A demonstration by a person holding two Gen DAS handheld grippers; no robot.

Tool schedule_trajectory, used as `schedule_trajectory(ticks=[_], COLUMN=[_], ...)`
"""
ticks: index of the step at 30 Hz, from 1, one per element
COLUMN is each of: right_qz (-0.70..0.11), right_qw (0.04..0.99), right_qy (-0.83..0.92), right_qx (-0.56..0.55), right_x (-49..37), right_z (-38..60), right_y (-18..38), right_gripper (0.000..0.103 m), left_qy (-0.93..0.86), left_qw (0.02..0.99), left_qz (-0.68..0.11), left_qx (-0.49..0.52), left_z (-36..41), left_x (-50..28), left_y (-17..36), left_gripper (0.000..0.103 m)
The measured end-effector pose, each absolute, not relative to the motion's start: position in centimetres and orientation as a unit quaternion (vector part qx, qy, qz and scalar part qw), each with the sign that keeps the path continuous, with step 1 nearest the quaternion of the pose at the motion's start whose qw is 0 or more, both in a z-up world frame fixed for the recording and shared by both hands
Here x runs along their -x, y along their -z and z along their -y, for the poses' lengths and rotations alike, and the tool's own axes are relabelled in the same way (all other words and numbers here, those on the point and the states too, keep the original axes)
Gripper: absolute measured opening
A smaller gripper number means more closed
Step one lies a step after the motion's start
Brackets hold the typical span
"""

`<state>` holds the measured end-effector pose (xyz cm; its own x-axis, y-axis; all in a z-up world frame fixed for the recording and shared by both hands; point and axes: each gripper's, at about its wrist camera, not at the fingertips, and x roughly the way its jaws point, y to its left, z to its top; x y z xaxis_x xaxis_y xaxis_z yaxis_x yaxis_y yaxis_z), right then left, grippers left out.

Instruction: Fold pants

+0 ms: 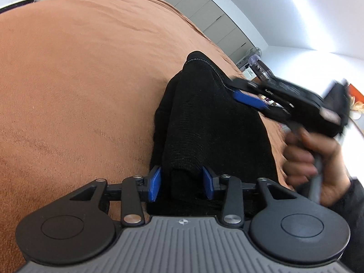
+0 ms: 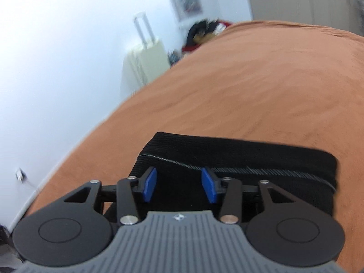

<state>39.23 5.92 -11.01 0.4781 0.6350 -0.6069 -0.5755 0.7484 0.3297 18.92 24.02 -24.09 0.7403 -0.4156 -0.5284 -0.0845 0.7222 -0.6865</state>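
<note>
Black pants (image 1: 204, 125) lie folded into a thick narrow bundle on the orange bedspread (image 1: 79, 91). My left gripper (image 1: 182, 183) stands at the bundle's near end. A raised fold of cloth runs between its blue pads (image 1: 155, 184), which flank it without clearly pinching it. My right gripper (image 1: 241, 89), held by a hand (image 1: 311, 159), is blurred at the far right edge of the pants. In the right wrist view that gripper (image 2: 179, 184) hovers open over the pants (image 2: 250, 154), near a light stitched seam, and nothing is pinched between its pads.
The orange bedspread (image 2: 250, 79) spreads wide to the left and beyond the pants. A pile of clothes (image 2: 204, 31) sits past the bed's far end. A pale suitcase (image 2: 145, 61) stands by the white wall. Grey wardrobe doors (image 1: 204, 13) line the far side.
</note>
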Motion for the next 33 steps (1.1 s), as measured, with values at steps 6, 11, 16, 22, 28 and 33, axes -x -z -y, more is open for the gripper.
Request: schedule_trajectory(ticks=[6, 11, 16, 22, 28, 33], right_qz=[-0.326, -0.329, -0.354, -0.398, -0.381, -0.37], right_qw=[0.884, 0.892, 0.885, 0.858, 0.86, 0.865], right_qy=[-0.326, -0.303, -0.282, -0.277, -0.27, -0.267], right_qx=[-0.078, -0.067, -0.113, -0.169, -0.204, -0.211], right_x=[-32.8, -27.7, -25.2, -24.1, -23.4, -23.4], right_z=[1.9, 5.5, 8.3, 10.5, 12.6, 13.8], right_y=[11.8, 14.3, 16.4, 17.6, 16.4, 14.5], right_gripper=[0.046, 0.046, 0.057, 0.065, 0.081, 0.092], left_qy=[0.091, 0.087, 0.077, 0.075, 0.066, 0.106], left_qw=[0.861, 0.862, 0.869, 0.874, 0.898, 0.881], left_qz=[-0.351, -0.355, -0.363, -0.383, -0.357, -0.354], left_qx=[0.357, 0.352, 0.326, 0.29, 0.25, 0.296], left_z=[-23.6, -23.0, -22.6, -22.6, -23.5, -24.4], left_x=[-19.8, -20.2, -20.2, -19.8, -19.9, -22.7], left_y=[24.1, 24.0, 23.8, 21.6, 18.1, 17.5], left_gripper=[0.052, 0.053, 0.061, 0.066, 0.089, 0.092])
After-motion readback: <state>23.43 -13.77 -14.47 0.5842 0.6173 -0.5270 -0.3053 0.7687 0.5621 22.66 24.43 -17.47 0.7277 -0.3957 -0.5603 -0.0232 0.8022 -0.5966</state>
